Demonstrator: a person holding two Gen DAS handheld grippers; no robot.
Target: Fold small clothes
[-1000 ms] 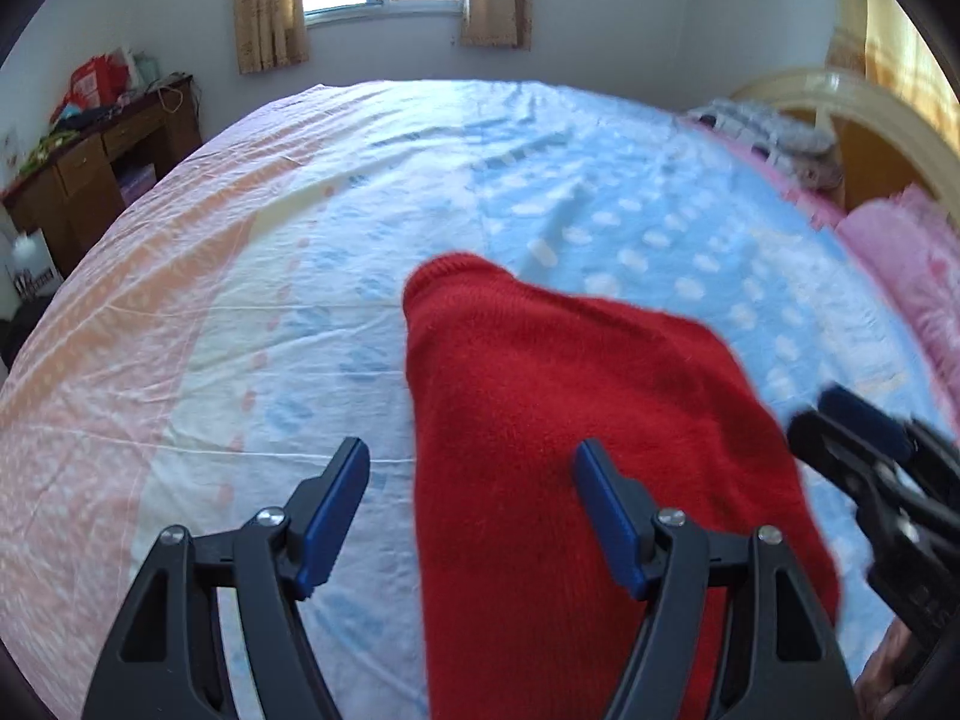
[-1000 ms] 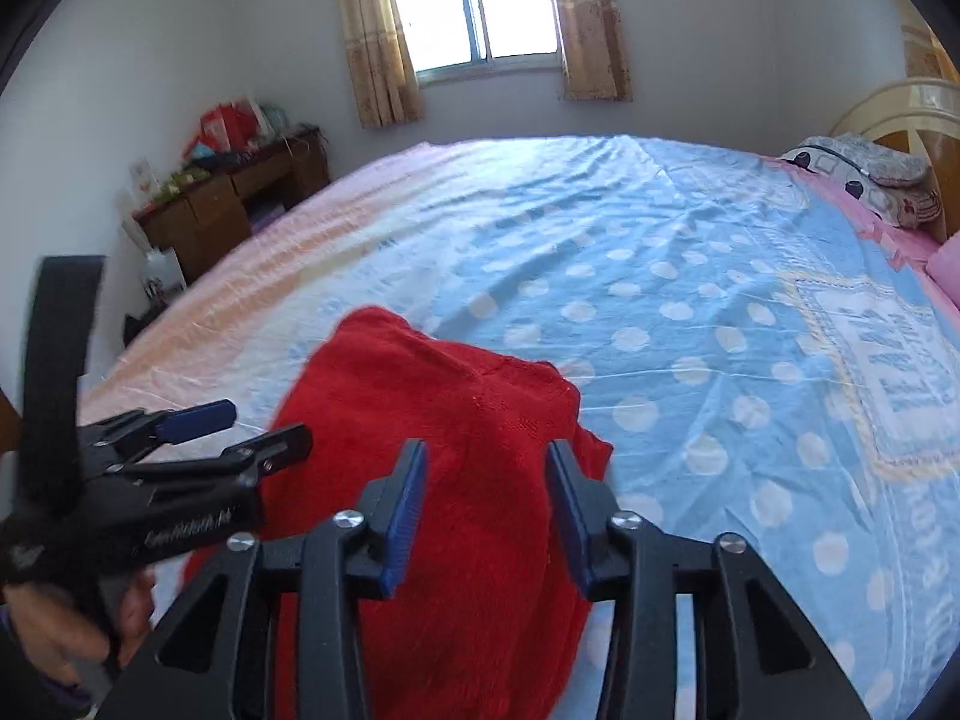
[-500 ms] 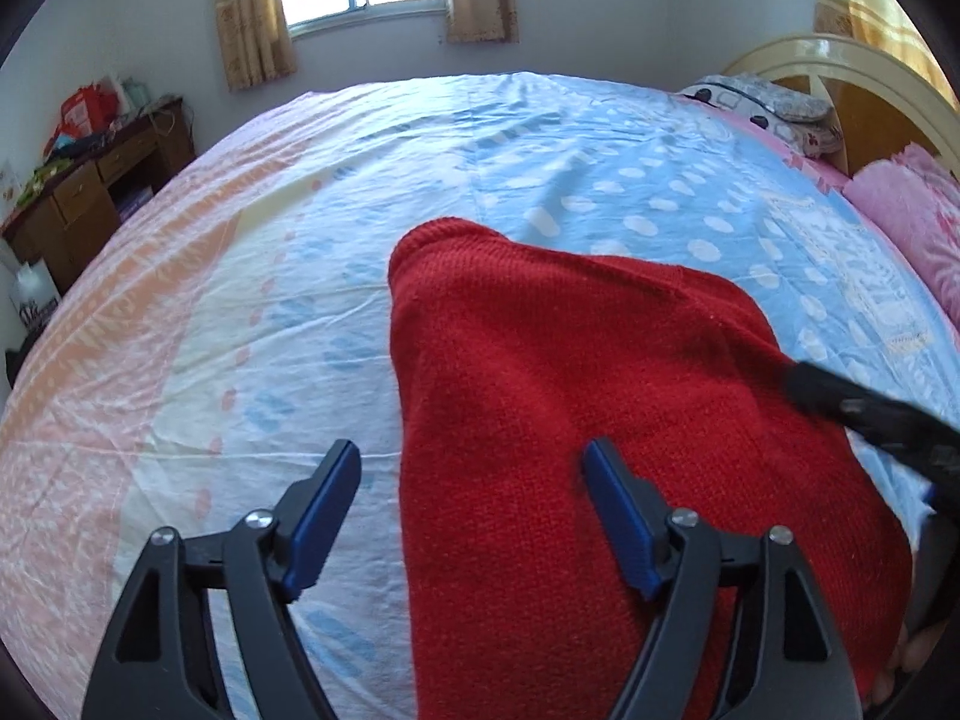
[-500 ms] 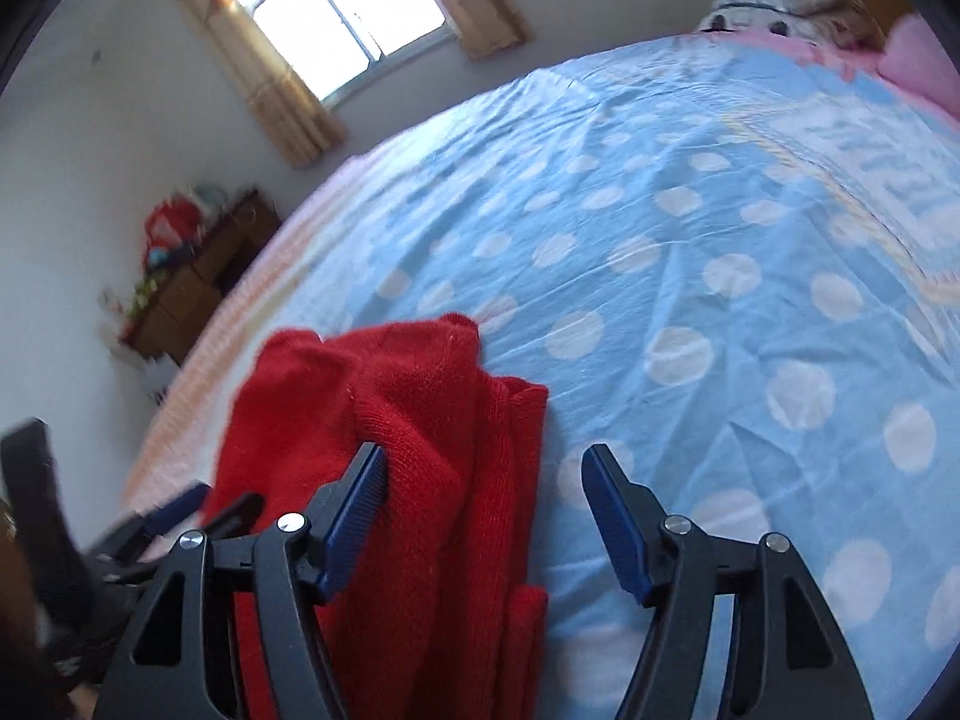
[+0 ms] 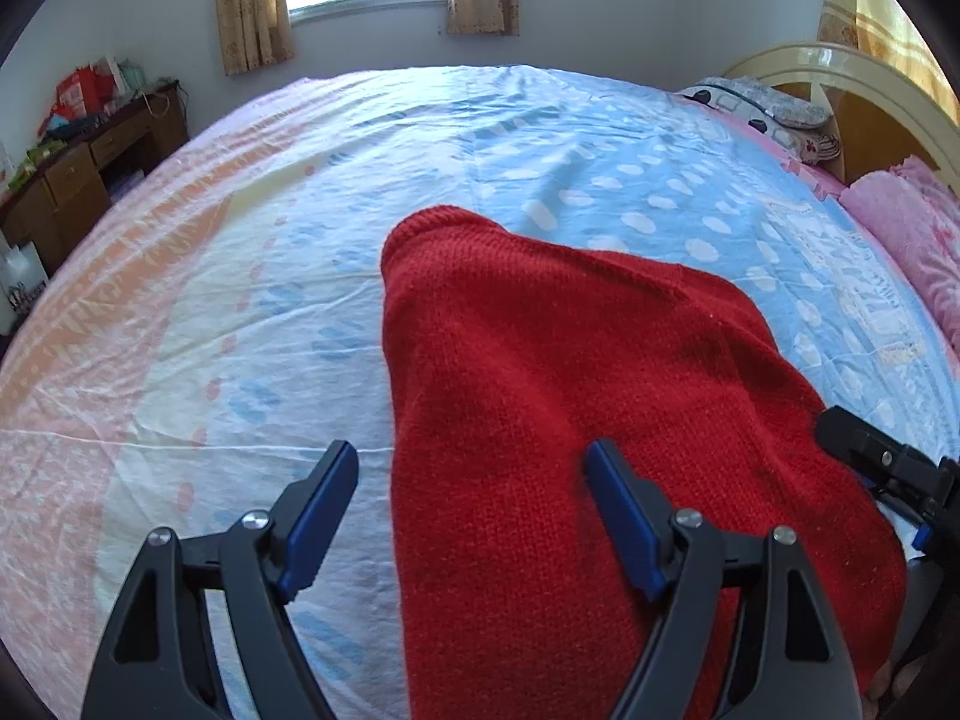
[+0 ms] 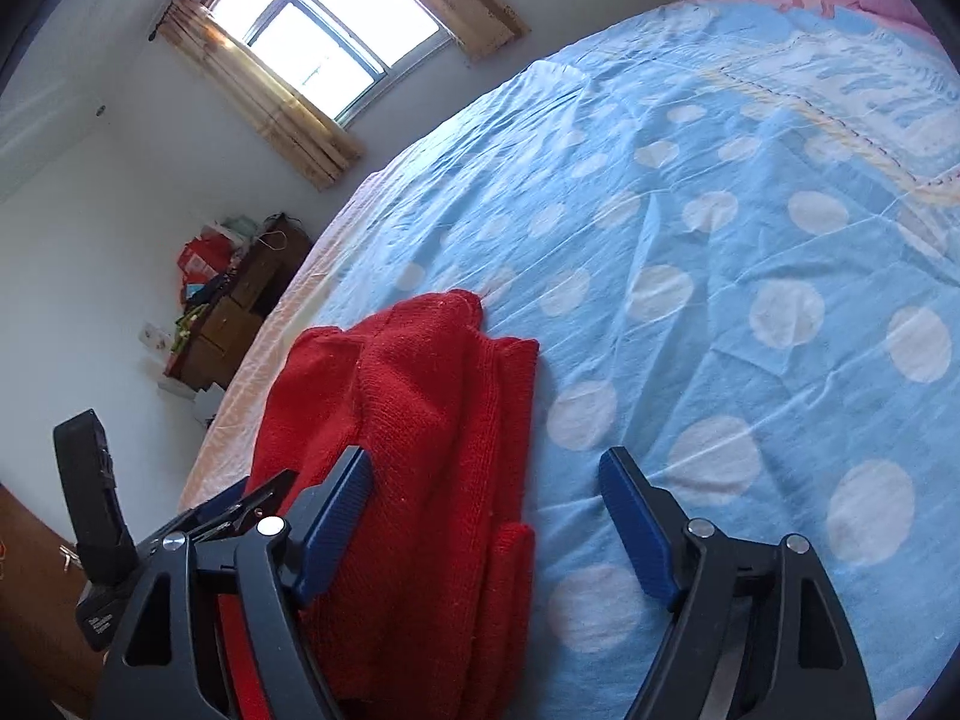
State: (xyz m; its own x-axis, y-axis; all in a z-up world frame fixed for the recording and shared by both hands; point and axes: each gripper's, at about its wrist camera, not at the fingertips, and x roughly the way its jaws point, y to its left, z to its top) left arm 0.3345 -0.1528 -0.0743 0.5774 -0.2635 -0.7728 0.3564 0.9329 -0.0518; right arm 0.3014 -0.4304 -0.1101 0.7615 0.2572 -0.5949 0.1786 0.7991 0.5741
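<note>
Here the bed (image 5: 540, 138), spread with a blue dotted sheet, fills most of both views. On it, in the lower centre of the left wrist view, lies the red knitted sweater (image 5: 570, 408), already doubled into a thick stack with layered edges. The left gripper (image 5: 471, 510) stands wide, released, straddling the sweater's left edge. The right gripper (image 6: 483, 516) is opening, its pads clear of the cloth. Judging by the bundle, folding looks nearly done; perhaps one tidying fold remains.
</note>
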